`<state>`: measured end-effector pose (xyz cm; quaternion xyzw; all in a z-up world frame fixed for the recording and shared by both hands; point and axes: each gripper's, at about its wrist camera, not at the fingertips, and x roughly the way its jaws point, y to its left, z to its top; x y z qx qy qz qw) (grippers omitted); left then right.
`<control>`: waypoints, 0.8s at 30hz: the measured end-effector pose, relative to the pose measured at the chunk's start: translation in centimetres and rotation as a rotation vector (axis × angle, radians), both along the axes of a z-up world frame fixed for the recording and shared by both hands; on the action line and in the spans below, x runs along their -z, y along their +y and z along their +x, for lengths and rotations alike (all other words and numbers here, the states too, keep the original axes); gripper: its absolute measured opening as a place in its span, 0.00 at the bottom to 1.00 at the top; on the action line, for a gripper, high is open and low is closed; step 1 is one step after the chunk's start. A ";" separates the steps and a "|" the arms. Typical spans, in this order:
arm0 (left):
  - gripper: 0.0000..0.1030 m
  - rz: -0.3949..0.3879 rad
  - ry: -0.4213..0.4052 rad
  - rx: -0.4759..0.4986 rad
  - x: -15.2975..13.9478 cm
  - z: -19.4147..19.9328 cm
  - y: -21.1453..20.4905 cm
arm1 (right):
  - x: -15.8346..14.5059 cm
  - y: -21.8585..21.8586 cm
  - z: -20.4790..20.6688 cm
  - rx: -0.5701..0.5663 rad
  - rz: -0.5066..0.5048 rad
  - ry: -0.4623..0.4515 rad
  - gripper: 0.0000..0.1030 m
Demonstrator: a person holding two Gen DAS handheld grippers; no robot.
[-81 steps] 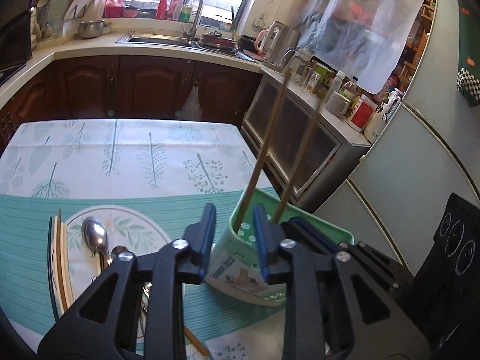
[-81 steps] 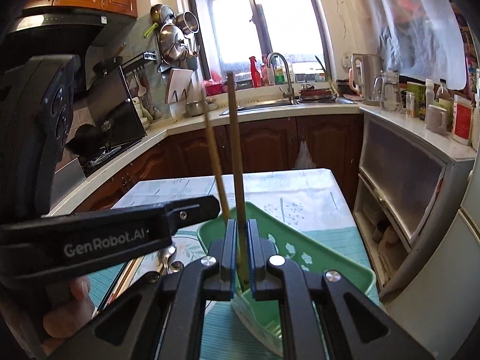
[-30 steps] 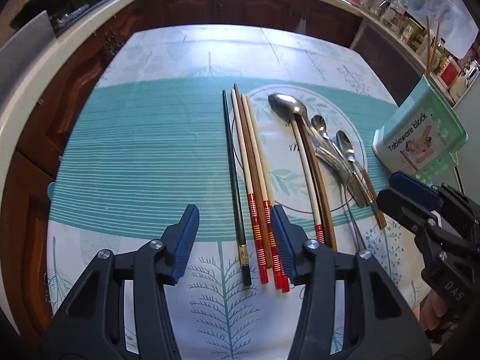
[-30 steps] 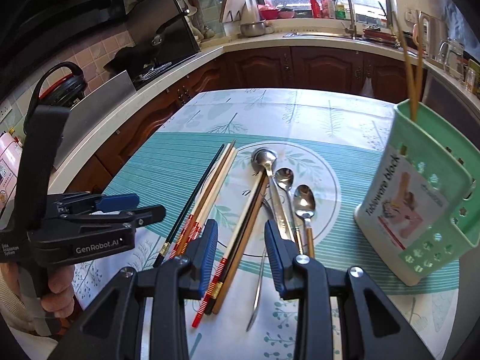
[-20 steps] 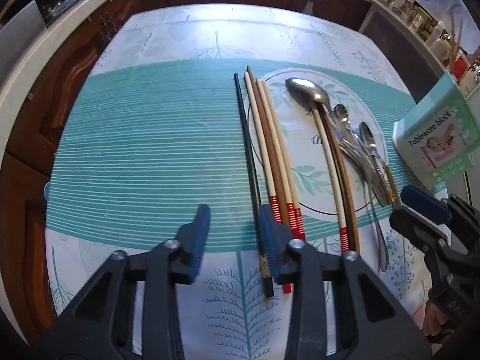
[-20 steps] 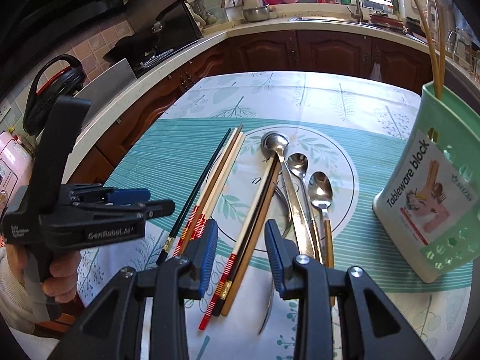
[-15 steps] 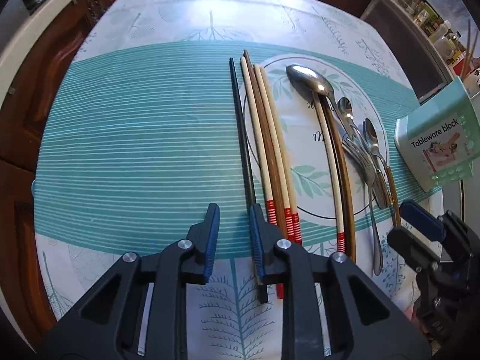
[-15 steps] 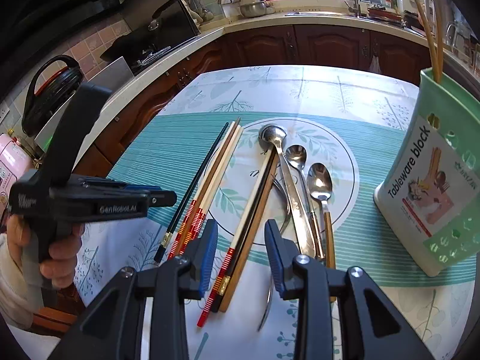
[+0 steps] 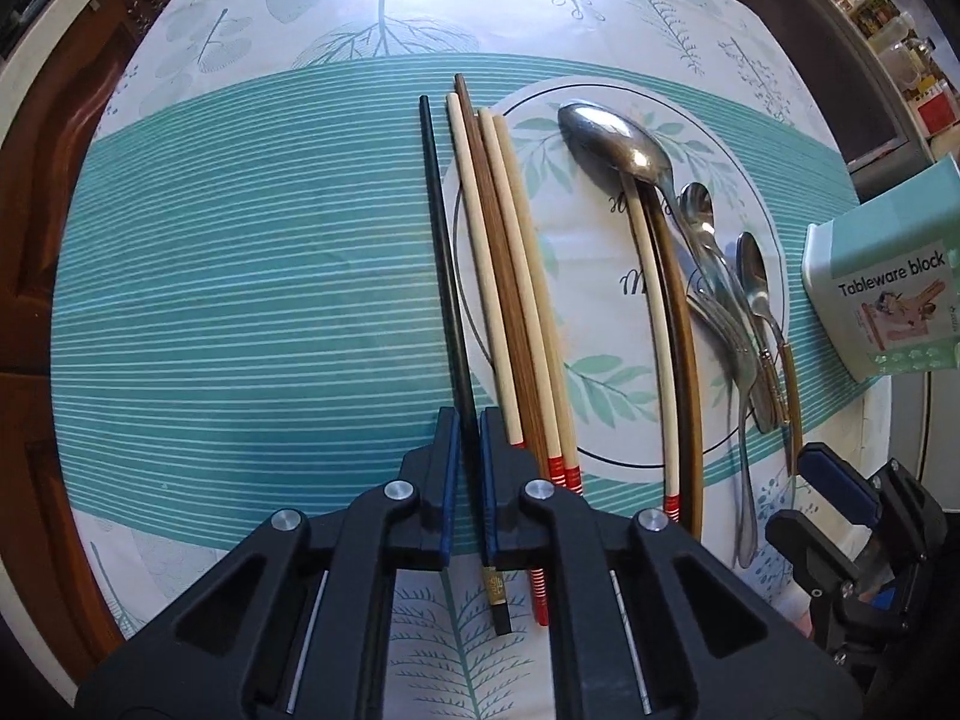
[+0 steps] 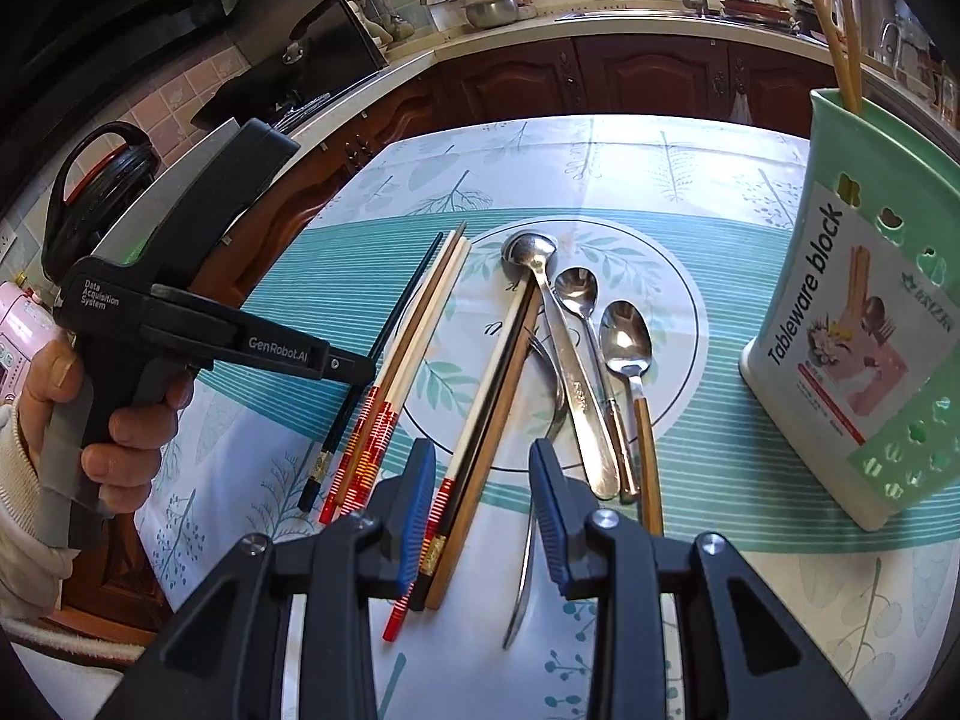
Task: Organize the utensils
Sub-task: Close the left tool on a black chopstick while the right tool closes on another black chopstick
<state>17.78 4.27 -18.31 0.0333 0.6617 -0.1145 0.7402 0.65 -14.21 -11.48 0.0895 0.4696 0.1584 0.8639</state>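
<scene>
A black chopstick (image 9: 444, 240) lies leftmost in a row of utensils on the teal placemat (image 9: 240, 300). My left gripper (image 9: 467, 420) points straight down over its lower part; the jaws are closing and the pads press its two sides. From the right wrist view, the left gripper (image 10: 360, 369) tip sits on that black chopstick (image 10: 390, 324). Red-banded chopsticks (image 9: 510, 300) lie just right of it. My right gripper (image 10: 483, 462) hovers open above another chopstick bundle (image 10: 498, 372), holding nothing. The green tableware holder (image 10: 840, 330) stands at the right with two chopsticks (image 10: 840, 30) in it.
Several spoons (image 10: 624, 336) and a fork (image 10: 522, 570) lie on the printed plate circle right of the chopsticks. A person's hand (image 10: 120, 420) holds the left gripper at the table's left edge. Kitchen counters and cabinets surround the table.
My left gripper dropped toward the table, shifted over the black chopstick and shut on it. The right gripper stayed nearly still, open.
</scene>
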 end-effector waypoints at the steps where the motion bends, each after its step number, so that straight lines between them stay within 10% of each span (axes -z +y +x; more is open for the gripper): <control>1: 0.05 0.012 0.002 0.003 0.1 0.1 -0.2 | 0.0 0.0 0.0 -0.001 0.003 0.002 0.31; 12: 0.05 0.129 0.045 -0.010 0.4 -0.4 0.0 | 0.1 -0.3 0.4 -0.023 0.032 0.056 0.21; 24: 0.05 0.198 0.038 0.019 0.8 -0.5 -2.1 | 3.5 0.0 7.0 0.007 0.203 0.413 0.08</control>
